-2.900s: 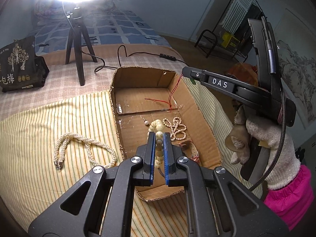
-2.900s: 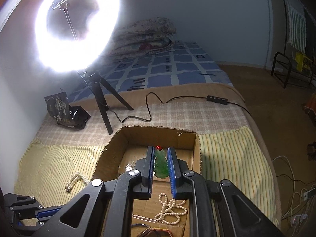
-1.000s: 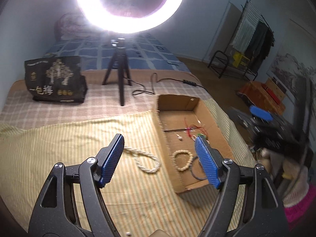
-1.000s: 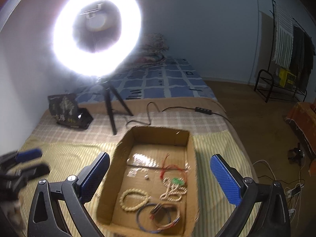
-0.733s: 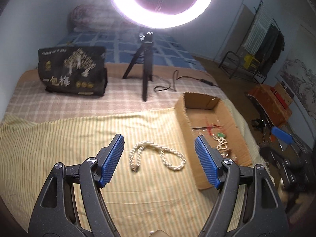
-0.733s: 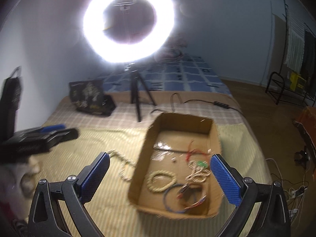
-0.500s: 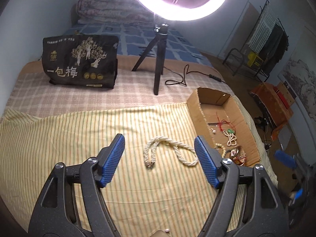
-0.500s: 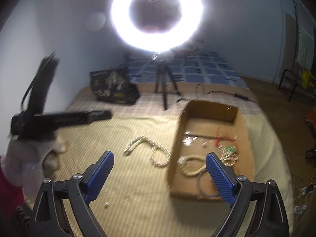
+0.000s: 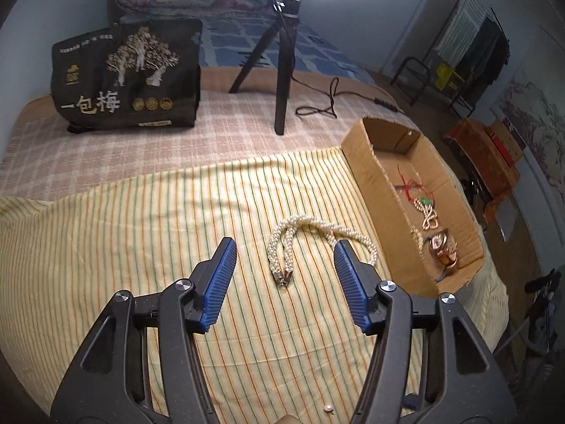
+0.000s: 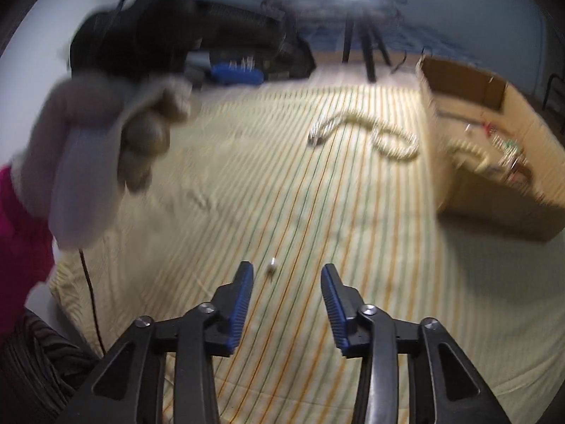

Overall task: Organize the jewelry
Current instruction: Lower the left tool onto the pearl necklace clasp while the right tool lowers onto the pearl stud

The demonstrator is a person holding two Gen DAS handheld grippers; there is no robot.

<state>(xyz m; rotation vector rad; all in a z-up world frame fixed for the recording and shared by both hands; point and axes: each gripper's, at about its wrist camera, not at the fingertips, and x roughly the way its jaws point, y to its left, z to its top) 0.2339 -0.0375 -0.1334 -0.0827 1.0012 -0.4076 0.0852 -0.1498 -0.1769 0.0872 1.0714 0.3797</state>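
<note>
Your left gripper (image 9: 282,258) gapes, narrowing, nothing gripped, over twisted pearl necklace (image 9: 303,236); right gripper (image 10: 286,284) narrowing, empty, small bead (image 10: 272,268) at 11 o'clock.

Black two-finger grippers, blue ribbed pads, held by a gloved person

The left gripper (image 9: 282,270) and right gripper (image 10: 286,288) share black plastic arms with silver round screw heads beside ridged blue pads (image 9: 219,279). The left hand (image 10: 106,141) wears a pale knitted glove over a bright pink sleeve (image 10: 21,243); a thin black cable (image 10: 90,304) hangs below it.
</note>
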